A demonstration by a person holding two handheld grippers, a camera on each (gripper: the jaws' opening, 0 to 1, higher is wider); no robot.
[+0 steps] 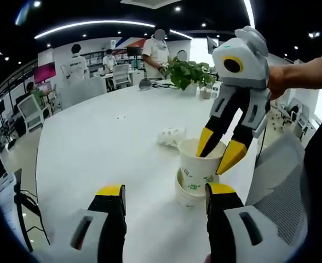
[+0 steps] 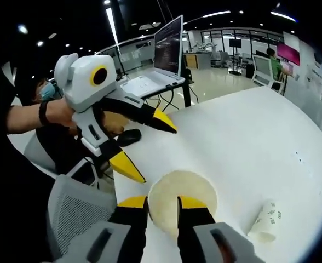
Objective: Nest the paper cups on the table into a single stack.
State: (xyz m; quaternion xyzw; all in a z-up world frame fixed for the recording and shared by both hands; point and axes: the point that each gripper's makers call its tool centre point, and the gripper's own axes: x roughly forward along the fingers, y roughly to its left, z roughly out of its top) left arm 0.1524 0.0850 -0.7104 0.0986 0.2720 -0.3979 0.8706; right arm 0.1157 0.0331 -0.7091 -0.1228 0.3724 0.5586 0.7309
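Observation:
A white paper cup [image 1: 198, 160] with green print is held upright by its rim. My right gripper [image 1: 218, 150] is shut on it, one finger inside and one outside. Its base sits inside a second cup [image 1: 186, 195] standing on the white table [image 1: 106, 142]. My left gripper [image 1: 165, 190] is open just in front of this pair, touching nothing. A third cup [image 1: 171, 136] lies on its side behind them. In the right gripper view, my right gripper [image 2: 162, 203] pinches the cup's rim [image 2: 183, 181], the open left gripper [image 2: 147, 145] hovers at the upper left, and the lying cup [image 2: 265, 222] is at the lower right.
A potted plant [image 1: 188, 71] stands at the table's far side. A grey mesh chair [image 1: 281, 175] is by the table edge beside the cups. An open laptop [image 2: 161, 60] sits on another desk. Several people stand among office desks in the background.

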